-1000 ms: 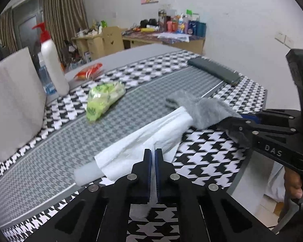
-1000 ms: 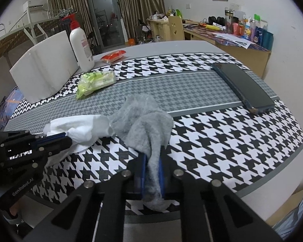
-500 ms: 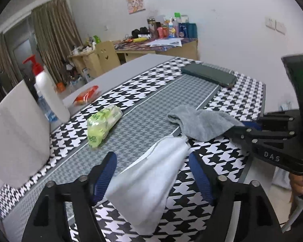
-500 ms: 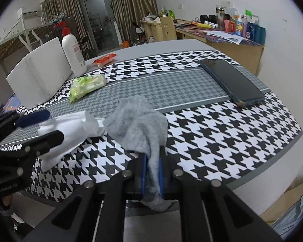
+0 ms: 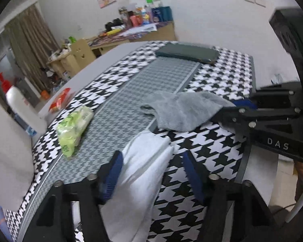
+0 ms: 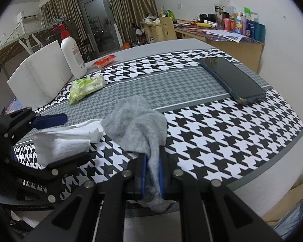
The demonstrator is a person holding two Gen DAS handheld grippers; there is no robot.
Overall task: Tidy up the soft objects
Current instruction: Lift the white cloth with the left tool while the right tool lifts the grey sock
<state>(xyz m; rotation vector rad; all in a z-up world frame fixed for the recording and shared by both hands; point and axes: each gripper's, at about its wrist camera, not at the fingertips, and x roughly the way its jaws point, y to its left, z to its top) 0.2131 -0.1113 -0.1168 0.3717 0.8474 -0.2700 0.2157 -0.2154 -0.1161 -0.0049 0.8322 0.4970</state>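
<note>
A white cloth (image 5: pixel 143 173) lies at the near edge of the houndstooth table, between the spread blue pads of my open left gripper (image 5: pixel 154 173); it also shows in the right wrist view (image 6: pixel 66 139). A grey sock (image 5: pixel 183 111) lies beside it, touching its far end. My right gripper (image 6: pixel 152 173) is shut on the grey sock's (image 6: pixel 137 125) near end at the table edge. The left gripper (image 6: pixel 56 139) shows at the left of the right wrist view, open around the white cloth.
A green packet (image 5: pixel 74 129) lies left of the cloths, a red packet (image 5: pixel 59 101) and a white pump bottle (image 6: pixel 72 56) further back. A white box (image 6: pixel 38 76) stands at the left. A dark phone (image 6: pixel 231 79) lies at the far right. A cluttered desk (image 6: pixel 222 34) stands behind.
My left gripper has opened and let go of the white cloth, which now lies on the table between its pads. My right gripper stays shut on the grey sock.
</note>
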